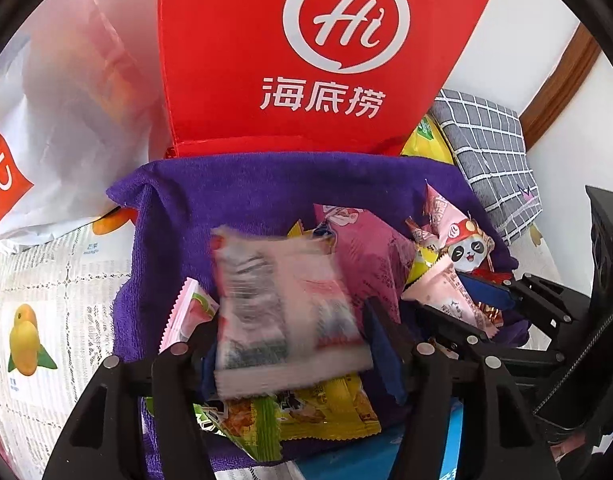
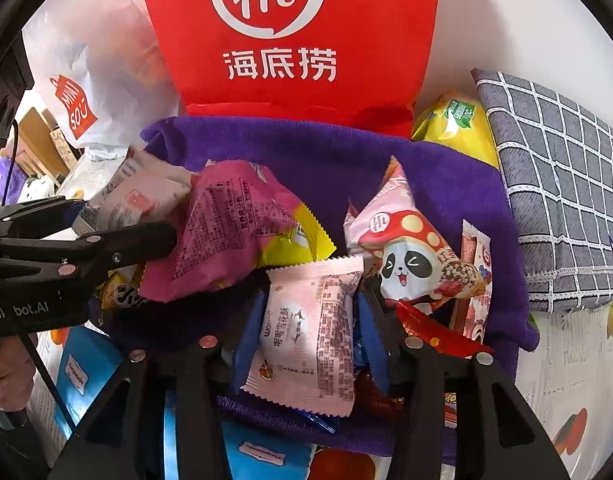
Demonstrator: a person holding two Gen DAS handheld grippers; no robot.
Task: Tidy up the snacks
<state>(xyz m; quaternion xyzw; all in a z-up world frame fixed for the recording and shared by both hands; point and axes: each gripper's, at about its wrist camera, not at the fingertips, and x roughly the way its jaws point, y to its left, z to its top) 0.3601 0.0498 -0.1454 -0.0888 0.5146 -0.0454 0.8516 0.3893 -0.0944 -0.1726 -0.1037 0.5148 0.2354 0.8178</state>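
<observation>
Both grippers we hold are closed on snack packets above a purple towel point(image 1: 234, 192) heaped with snacks. Our left gripper point(image 1: 290, 340) clamps a pale packet point(image 1: 286, 304) with red panels and dense dark print, blurred in the left wrist view. Its blue-padded fingers point(image 1: 380, 344) press the packet's two long sides, narrowed to its width. The packet's long axis runs forward, away from the camera, and its far end tips slightly left. It sits above a yellow-green snack bag point(image 1: 306, 408) lying on the towel; we cannot tell whether they touch.

Our right gripper point(image 2: 306, 336) grips a pink pillow packet point(image 2: 310, 332) with crimped ends and a block of small print. The jaws close on its long edges. This packet also points forward, upright between the fingers point(image 2: 248, 332), its far end near a magenta bag point(image 2: 226, 232) and just beside a panda packet point(image 2: 410, 256).

In the right wrist view, the left gripper's pale packet shows at the left, over the towel's near-left part.

A red bag point(image 1: 306, 60) with a white "Hi" logo stands behind the towel, with a white shopping bag point(image 2: 90, 80) to its left and a grey checked cloth point(image 2: 554, 184) on the right.
</observation>
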